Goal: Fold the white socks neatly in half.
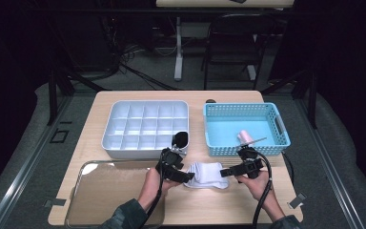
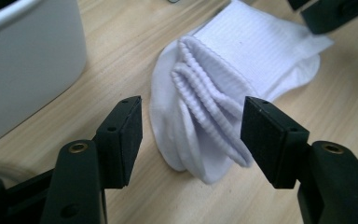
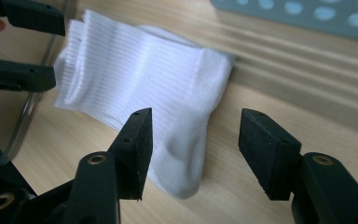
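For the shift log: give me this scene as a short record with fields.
item: white sock, folded, lying flat on the table
left tool: open, pads either side of the ribbed cuff end, not pressing
right tool: open, over the other end
grey divided tray: behind the left hand, holds a dark thing
blue basket: behind right, holds a pink thing

In the left gripper view, the grey plastic compartment tray (image 2: 25, 60) left of the claw is cut by the picture's edge, and the other black claw (image 2: 335, 11) beyond the folded white ribbed sock (image 2: 242, 60) is cut at the top. From above, the small pink object (image 1: 244, 137) in the light-blue perforated plastic basket (image 1: 209, 136) is too small to tell.
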A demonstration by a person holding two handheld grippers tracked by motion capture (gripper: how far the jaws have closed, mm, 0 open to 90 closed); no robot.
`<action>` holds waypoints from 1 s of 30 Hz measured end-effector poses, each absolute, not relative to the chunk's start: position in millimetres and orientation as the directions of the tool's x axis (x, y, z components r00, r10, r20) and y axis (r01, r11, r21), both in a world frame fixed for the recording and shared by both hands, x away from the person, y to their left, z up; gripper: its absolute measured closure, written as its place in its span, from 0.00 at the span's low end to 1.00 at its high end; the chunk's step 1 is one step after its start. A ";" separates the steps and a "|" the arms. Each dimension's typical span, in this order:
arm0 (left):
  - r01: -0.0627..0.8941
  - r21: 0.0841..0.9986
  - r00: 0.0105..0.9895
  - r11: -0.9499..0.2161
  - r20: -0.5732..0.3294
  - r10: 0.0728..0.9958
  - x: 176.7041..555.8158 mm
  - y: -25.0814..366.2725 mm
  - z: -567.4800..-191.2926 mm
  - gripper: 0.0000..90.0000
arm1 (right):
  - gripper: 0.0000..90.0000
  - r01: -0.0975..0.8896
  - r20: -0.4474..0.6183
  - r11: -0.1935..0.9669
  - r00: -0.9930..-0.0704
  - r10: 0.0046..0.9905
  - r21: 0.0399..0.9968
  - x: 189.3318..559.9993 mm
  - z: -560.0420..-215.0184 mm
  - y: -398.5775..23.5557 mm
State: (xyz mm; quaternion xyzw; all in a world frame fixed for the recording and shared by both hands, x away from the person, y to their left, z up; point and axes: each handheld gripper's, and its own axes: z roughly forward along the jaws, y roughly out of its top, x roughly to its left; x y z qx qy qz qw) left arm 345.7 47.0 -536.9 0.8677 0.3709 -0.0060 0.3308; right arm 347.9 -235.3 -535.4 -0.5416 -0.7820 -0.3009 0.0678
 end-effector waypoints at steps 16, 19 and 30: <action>0.654 0.525 0.735 -0.545 -0.270 0.621 345.2 43.3 -559.6 0.74 | 0.91 0.893 0.385 0.316 -0.427 0.818 0.320 349.8 -552.4 -220.3; 0.648 0.530 0.740 -0.547 -0.264 0.619 344.3 42.5 -560.1 0.80 | 0.92 0.876 0.349 0.339 -0.454 0.820 0.343 345.6 -546.0 -215.6; 0.654 0.551 0.729 -0.518 -0.278 0.625 344.0 43.1 -562.6 0.84 | 0.92 0.827 0.310 0.372 -0.517 0.798 0.421 340.8 -528.0 -209.3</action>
